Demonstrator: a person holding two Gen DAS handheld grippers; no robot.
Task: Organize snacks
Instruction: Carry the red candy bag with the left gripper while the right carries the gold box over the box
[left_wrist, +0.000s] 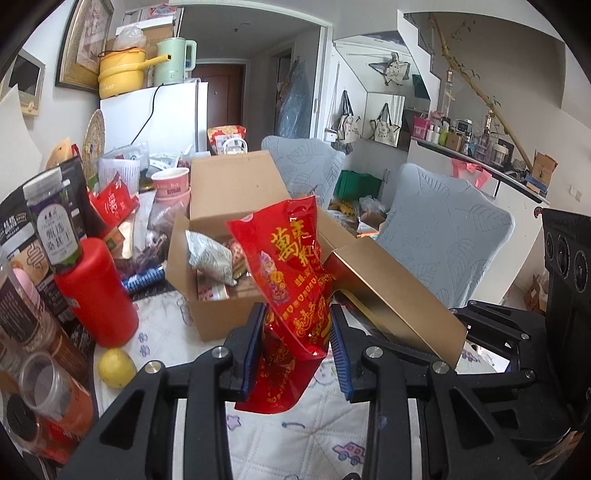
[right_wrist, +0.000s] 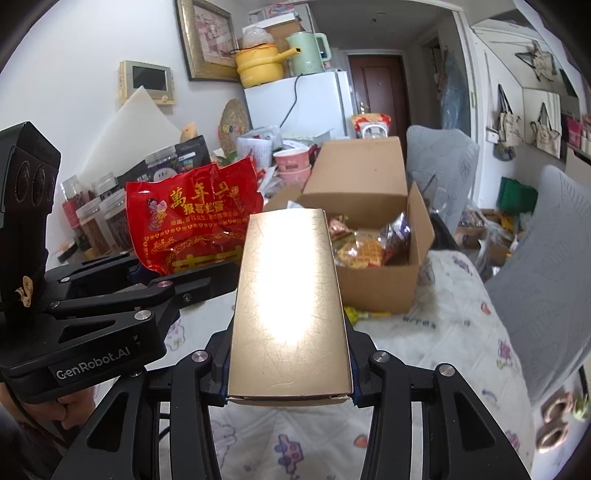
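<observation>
Left gripper (left_wrist: 297, 325), clamped on a red bag (left_wrist: 291, 273), raised above the table (left_wrist: 295, 435). Right gripper (right_wrist: 290, 384), clamped on a gold box (right_wrist: 288, 295), raised beside the bag. Open carton (right_wrist: 373, 284) on the table just beyond both, holding mixed snack packets. Table covered with a white quilted cloth printed with small flowers and cars. Left edge crowded: red canister (left_wrist: 98, 291), lemon (left_wrist: 116, 367), jars, dark pouches, pink cups (left_wrist: 171, 184). Behind, a white fridge (left_wrist: 166, 114) topped by a yellow pot (left_wrist: 122, 70) and green kettle (left_wrist: 173, 61). Two grey-covered chairs (left_wrist: 443, 236) at the table's far side; brown door and hanging tote bags beyond.
</observation>
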